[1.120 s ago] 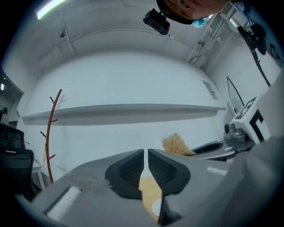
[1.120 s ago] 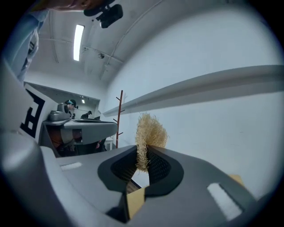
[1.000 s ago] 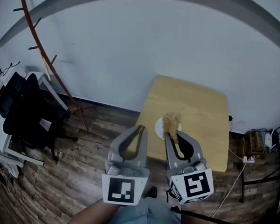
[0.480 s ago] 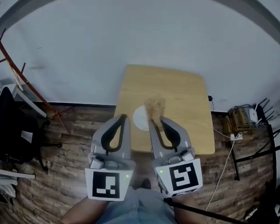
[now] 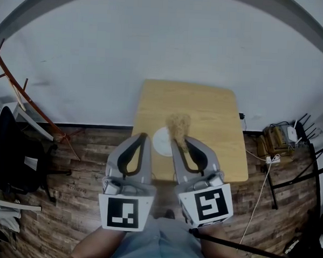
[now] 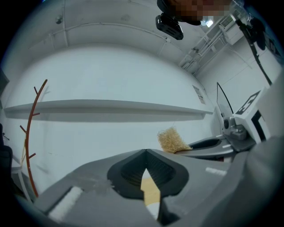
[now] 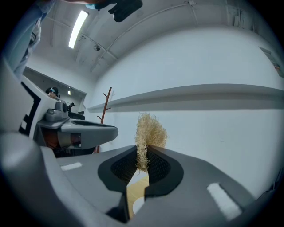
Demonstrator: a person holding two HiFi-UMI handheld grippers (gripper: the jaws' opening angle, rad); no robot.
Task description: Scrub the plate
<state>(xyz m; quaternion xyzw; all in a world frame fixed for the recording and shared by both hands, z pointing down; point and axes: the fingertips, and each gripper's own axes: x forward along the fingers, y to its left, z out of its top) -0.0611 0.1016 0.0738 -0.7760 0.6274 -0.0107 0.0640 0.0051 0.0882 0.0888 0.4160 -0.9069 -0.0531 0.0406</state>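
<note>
I am pinching a straw-coloured scrubber (image 5: 178, 124) in my right gripper (image 5: 178, 137), its jaws clamping the tuft's lower edge. My left gripper (image 5: 144, 134) is holding nothing, jaws pressing together. The white plate (image 5: 162, 141) is lying on the wooden table (image 5: 211, 109), near its front edge, showing between both gripper tips.

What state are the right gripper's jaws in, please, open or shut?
Shut: the right gripper pinches the fibre scrubber between its jaws.

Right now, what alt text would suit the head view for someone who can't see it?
The right gripper pinches a tan scrubber; the left gripper beside it is shut and empty. Below, a white plate sits on a wooden table.
</note>
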